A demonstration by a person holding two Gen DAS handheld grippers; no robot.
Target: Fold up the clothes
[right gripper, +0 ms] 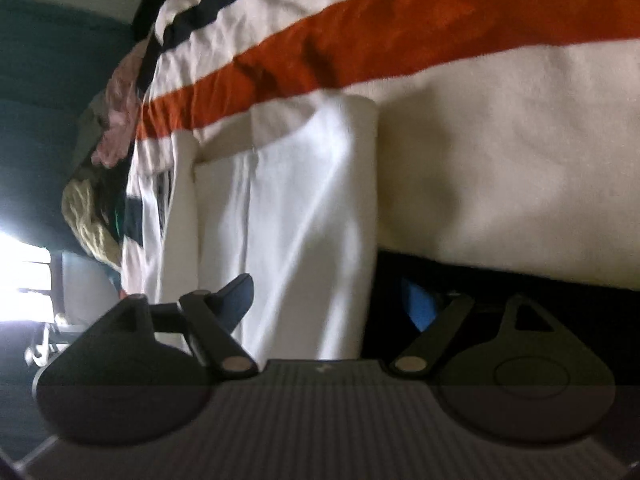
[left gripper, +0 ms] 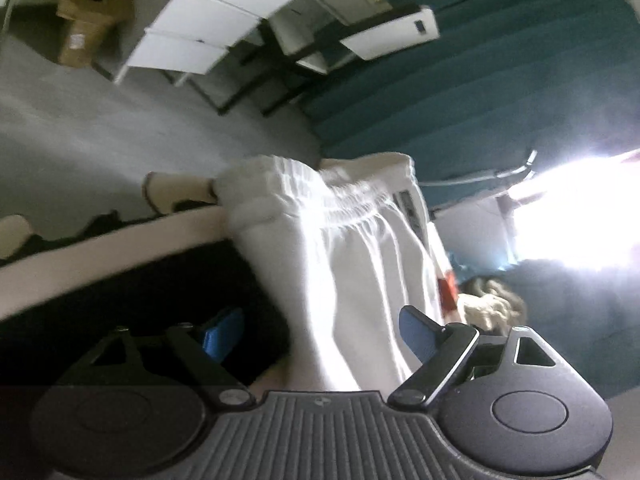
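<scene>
Across the bed edge: striped blanket (right gripper: 460, 32) covers the surface, cream ground with orange and navy bands, near border dropping into dark shadow below. White sweatpants (left gripper: 340, 264) draped over that edge, elastic waistband up top in the left wrist view, legs hanging toward both cameras; same garment (right gripper: 288, 216) in the right wrist view, lying on the blanket just below the orange band, one folded border running straight down its right side.

Open room: grey floor (left gripper: 120, 128) beyond the bed edge, teal curtain (left gripper: 520, 80) at the far side. White drawer unit (left gripper: 200, 28) and cardboard boxes (left gripper: 88, 20) well apart from the bed. Strong window glare (left gripper: 580, 216) washes out one side.

Obstructions: pile of mixed clothes (right gripper: 104, 152) on the bed just beside the sweatpants, pink and yellow knit pieces among them; motion blur hides detail.

Left gripper (left gripper: 320, 336): blue pads spread wide, fabric hanging between them, neither pad pressing it. Right gripper (right gripper: 332, 304): fingers spread, garment passing between them; left pad overlaps the cloth, right pad in shadow, contact not discernible.
</scene>
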